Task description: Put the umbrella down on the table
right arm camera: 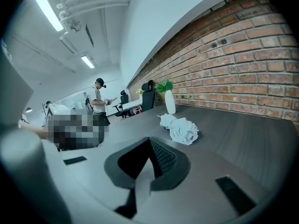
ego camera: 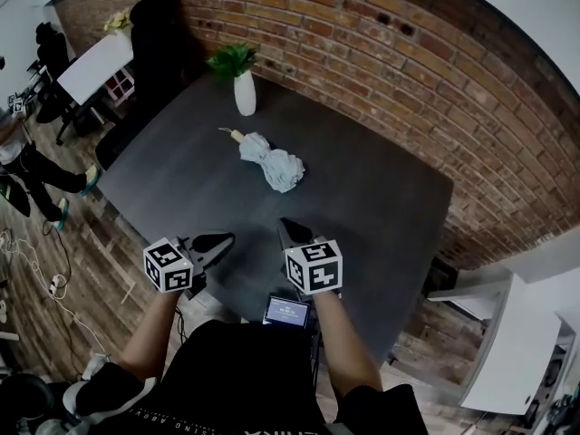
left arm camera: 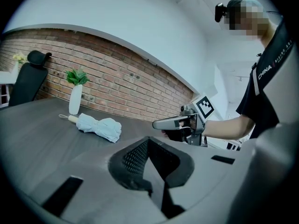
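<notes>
Plainly, the umbrella (ego camera: 270,163) lies on the worktop (ego camera: 372,202) by the vase (ego camera: 245,94), well apart from my left tongs (ego camera: 223,240) and right tongs (ego camera: 286,228), both closed and empty; of the two gripper views, only the left catches the other tongs.

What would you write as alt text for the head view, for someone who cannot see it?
A folded pale umbrella lies on a dark table near a white vase of green leaves, by a brick wall. At the near edge a person holds the left gripper and right gripper, both shut and empty.
</notes>
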`<state>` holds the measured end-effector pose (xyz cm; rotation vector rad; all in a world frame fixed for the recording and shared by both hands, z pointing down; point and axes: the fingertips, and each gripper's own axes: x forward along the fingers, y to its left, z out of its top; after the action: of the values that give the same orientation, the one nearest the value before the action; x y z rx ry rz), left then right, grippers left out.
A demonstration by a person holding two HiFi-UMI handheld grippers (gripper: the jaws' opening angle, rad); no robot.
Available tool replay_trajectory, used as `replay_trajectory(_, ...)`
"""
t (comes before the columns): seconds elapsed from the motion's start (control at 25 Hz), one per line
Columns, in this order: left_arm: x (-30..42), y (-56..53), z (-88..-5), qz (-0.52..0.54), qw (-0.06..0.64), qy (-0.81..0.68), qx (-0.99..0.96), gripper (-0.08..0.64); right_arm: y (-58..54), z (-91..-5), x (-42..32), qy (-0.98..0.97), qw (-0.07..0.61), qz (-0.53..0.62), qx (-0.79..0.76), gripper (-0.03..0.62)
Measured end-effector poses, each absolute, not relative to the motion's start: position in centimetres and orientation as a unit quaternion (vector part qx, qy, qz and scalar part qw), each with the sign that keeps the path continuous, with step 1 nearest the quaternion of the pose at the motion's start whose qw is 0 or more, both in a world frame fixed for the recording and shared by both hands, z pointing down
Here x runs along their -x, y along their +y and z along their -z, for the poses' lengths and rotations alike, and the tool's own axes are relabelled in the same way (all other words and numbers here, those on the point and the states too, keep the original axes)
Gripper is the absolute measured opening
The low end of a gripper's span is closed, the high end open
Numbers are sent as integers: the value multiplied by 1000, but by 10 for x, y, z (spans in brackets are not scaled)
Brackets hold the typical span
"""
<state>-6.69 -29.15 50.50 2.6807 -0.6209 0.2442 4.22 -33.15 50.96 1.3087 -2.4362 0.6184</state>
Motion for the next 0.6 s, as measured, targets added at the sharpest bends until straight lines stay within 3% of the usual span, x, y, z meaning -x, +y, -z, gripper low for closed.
replay_trajectory(0.6, 64, -281, -507, -71, 192, -207, -957, 2, -318, -523, -39, -847, 154, -225, -456, 8)
